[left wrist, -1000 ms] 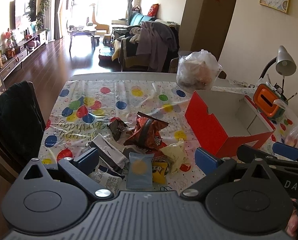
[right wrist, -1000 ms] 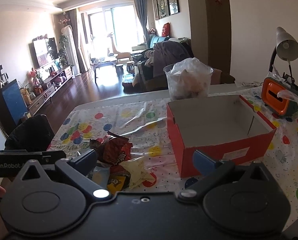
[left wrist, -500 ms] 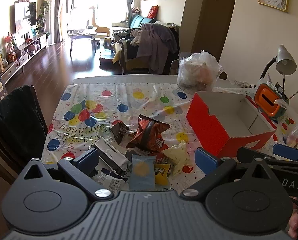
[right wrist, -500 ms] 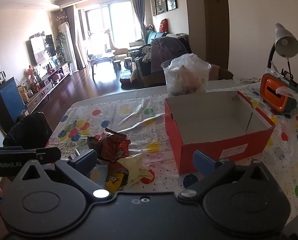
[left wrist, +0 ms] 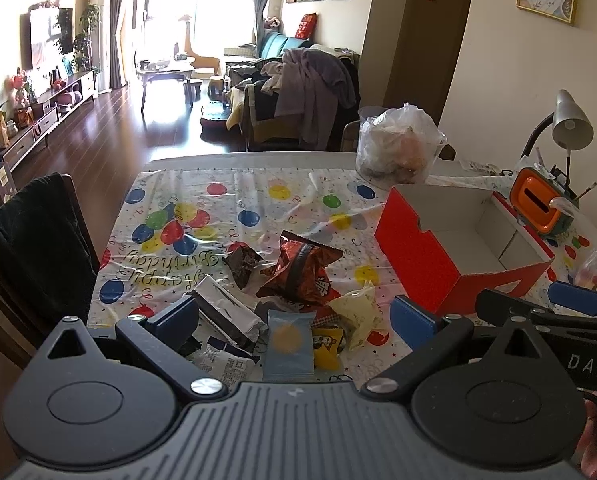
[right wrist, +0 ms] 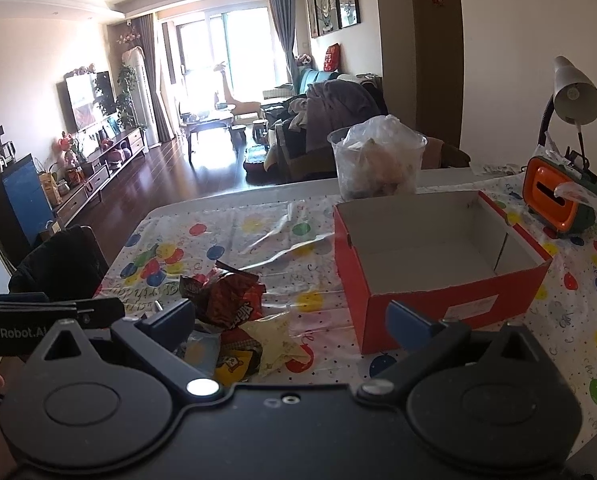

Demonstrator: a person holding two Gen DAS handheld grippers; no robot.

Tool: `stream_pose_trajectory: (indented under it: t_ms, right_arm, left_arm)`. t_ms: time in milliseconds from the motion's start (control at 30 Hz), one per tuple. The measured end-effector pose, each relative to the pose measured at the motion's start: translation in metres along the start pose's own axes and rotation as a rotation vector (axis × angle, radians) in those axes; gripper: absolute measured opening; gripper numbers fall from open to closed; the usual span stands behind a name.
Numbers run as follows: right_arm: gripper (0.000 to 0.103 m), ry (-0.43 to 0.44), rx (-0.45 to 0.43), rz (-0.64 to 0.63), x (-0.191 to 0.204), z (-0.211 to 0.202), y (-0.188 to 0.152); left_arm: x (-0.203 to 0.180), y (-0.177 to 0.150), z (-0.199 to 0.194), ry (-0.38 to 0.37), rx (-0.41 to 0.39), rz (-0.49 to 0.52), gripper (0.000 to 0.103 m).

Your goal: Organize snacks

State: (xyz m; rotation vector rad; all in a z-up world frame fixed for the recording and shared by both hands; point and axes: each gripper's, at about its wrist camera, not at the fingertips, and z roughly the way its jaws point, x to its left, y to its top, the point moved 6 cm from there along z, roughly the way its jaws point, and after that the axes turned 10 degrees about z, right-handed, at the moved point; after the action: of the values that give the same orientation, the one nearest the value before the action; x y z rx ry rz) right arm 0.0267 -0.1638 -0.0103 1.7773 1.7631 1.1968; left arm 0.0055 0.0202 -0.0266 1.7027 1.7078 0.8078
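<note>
A pile of snack packets lies on the balloon tablecloth: a red-brown chip bag (left wrist: 302, 272) (right wrist: 230, 300), a blue packet with a yellow disc (left wrist: 288, 344), a pale yellow packet (left wrist: 358, 312) (right wrist: 276, 342), a silver-white pack (left wrist: 226, 312) and a small dark packet (left wrist: 240, 260). An open, empty red box (left wrist: 426, 264) (right wrist: 438, 300) stands to their right. My left gripper (left wrist: 294, 318) is open and empty, above the near side of the pile. My right gripper (right wrist: 290, 318) is open and empty, between the pile and the box.
A clear tub lined with a plastic bag (left wrist: 398, 148) (right wrist: 378, 164) stands behind the box. An orange holder (left wrist: 536, 204) and a desk lamp (left wrist: 570, 124) are at the right. A chair with dark cloth (left wrist: 30, 240) stands at the table's left edge.
Both grippers have drawn back and risen slightly; the pile and box sit a little lower and farther in the views. Both stay open. Nothing on the table has moved.
</note>
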Motion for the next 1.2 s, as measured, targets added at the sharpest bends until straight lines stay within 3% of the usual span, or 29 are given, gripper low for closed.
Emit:
stream_pose_trajectory:
  t_ms: [733,967,1200]
  right_arm:
    - [0.102,0.055,0.020,-0.062,0.014,0.019,0.002]
    - [0.102,0.108,0.087,-0.095,0.017,0.051,-0.001]
    - [0.099,0.134,0.171,-0.225,0.013,0.094,-0.017]
  left_arm:
    - [0.012,-0.002,0.009,0.035,0.032,-0.030,0.103]
    - [0.021,-0.007,0.030,0.047,0.086,-0.034,0.103]
    - [0.035,-0.027,0.060,0.080,0.171,-0.049,0.102]
